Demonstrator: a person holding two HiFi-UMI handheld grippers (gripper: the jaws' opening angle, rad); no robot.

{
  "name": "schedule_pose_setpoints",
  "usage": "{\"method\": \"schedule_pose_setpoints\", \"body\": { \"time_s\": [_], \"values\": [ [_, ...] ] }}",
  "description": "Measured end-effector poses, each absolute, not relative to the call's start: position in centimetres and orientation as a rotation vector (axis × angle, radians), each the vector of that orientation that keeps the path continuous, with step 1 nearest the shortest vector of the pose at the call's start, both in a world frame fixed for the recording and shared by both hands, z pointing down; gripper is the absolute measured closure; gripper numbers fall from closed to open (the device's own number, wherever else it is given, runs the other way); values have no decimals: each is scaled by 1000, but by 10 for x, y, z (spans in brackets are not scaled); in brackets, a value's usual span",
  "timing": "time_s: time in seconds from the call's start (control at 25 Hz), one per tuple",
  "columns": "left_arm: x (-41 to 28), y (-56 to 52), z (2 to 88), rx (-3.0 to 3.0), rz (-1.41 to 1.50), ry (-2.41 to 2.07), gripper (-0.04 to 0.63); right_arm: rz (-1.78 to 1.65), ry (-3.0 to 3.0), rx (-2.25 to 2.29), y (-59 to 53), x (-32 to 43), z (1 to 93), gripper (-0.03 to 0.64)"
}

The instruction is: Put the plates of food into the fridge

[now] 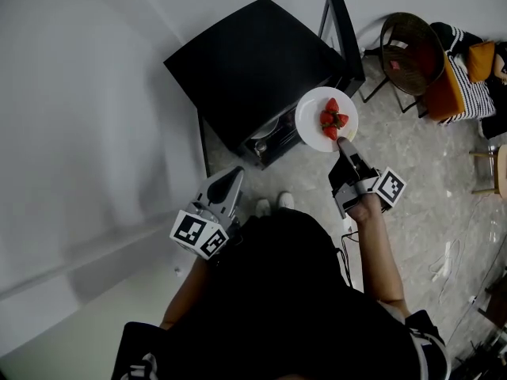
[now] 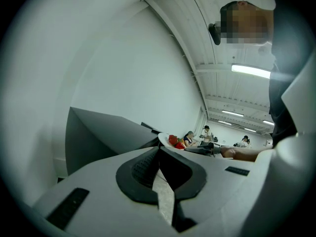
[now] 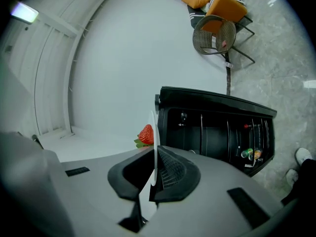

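Observation:
A white plate (image 1: 315, 113) carrying several strawberries (image 1: 332, 119) hangs in front of the open black fridge (image 1: 253, 66). My right gripper (image 1: 343, 142) is shut on the plate's near rim. In the right gripper view the plate (image 3: 153, 132) stands edge-on between the pads, pinched by the right gripper (image 3: 154, 154), with one strawberry (image 3: 146, 135) showing beyond it. The fridge's open inside (image 3: 212, 135) lies just ahead. My left gripper (image 1: 235, 174) hangs lower left of the fridge, shut and holding nothing. In its own view the left gripper (image 2: 159, 150) has its tips together.
The fridge door (image 1: 342, 30) stands swung open at the right, with small bottles (image 3: 250, 153) on a shelf. A round wicker chair (image 1: 410, 52) and orange cushions (image 1: 444, 93) stand at the far right. A white wall (image 1: 87, 117) runs along the left.

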State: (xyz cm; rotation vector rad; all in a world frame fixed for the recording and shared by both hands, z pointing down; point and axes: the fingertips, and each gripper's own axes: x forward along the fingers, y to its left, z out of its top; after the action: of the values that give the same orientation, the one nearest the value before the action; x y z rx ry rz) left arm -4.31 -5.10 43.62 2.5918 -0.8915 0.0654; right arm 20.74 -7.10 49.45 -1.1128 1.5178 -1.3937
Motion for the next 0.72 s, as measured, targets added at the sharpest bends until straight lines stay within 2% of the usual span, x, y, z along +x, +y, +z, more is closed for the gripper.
{"method": "schedule_pose_setpoints", "body": {
  "time_s": [0.72],
  "values": [
    [-48,-51,438,2567,121,-960,572,-1523,1489,-1201,-89,211,595,583]
  ]
}}
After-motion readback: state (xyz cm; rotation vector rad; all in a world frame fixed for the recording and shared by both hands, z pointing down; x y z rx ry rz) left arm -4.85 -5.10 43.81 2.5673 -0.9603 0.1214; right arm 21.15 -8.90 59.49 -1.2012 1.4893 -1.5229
